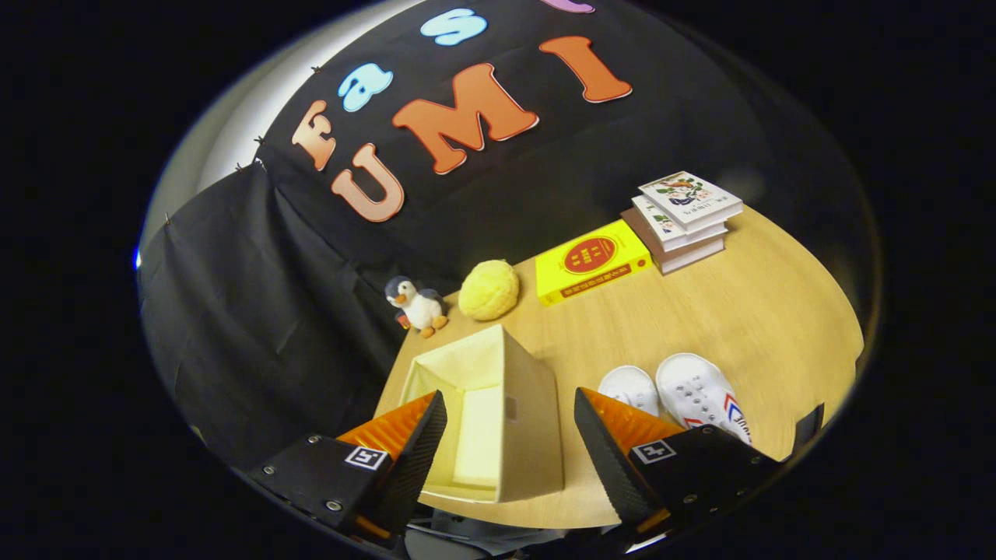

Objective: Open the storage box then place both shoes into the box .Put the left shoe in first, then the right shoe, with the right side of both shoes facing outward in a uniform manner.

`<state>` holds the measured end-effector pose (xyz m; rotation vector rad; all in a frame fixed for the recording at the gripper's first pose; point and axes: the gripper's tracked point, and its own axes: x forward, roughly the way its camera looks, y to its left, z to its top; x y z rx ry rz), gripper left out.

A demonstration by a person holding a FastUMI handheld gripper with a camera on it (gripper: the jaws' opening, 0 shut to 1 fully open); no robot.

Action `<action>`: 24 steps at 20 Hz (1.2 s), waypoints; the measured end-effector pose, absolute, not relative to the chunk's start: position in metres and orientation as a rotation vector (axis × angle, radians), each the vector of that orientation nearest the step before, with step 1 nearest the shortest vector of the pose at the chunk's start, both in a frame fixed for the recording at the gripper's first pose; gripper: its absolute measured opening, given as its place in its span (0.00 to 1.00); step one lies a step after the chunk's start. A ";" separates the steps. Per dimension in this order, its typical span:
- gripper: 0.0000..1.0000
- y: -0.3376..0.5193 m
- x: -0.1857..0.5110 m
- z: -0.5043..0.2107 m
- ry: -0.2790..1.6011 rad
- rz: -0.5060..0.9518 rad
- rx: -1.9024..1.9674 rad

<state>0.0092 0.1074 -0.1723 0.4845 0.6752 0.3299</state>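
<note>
Storage box [498, 412] open, cream, on wooden table [739, 311], between spread fingers of gripper [510, 432], nothing held. White shoes [685, 393] side by side just beyond right finger. Farther: toy penguin [416, 305], yellow ball [489, 289], yellow book [590, 260], book stack [685, 218].

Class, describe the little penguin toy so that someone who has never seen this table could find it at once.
Start at the wooden table and go to its far edge by the black cloth wall. Beyond the open cream storage box, which sits between the open gripper fingers, stands the penguin toy, beside a round yellow plush. It alone has a dark back, white belly and orange feet.
</note>
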 end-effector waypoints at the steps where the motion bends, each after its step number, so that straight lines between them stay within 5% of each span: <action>1: 0.98 0.101 0.008 -0.184 0.698 0.319 0.458; 6: 0.87 0.073 0.003 -0.248 0.867 0.297 0.398; 11: 0.52 0.055 -0.008 -0.310 1.037 0.250 0.292; 20: 0.44 0.060 0.000 -0.365 1.171 0.283 0.168; 24: 0.22 0.070 0.000 -0.378 1.237 0.330 0.147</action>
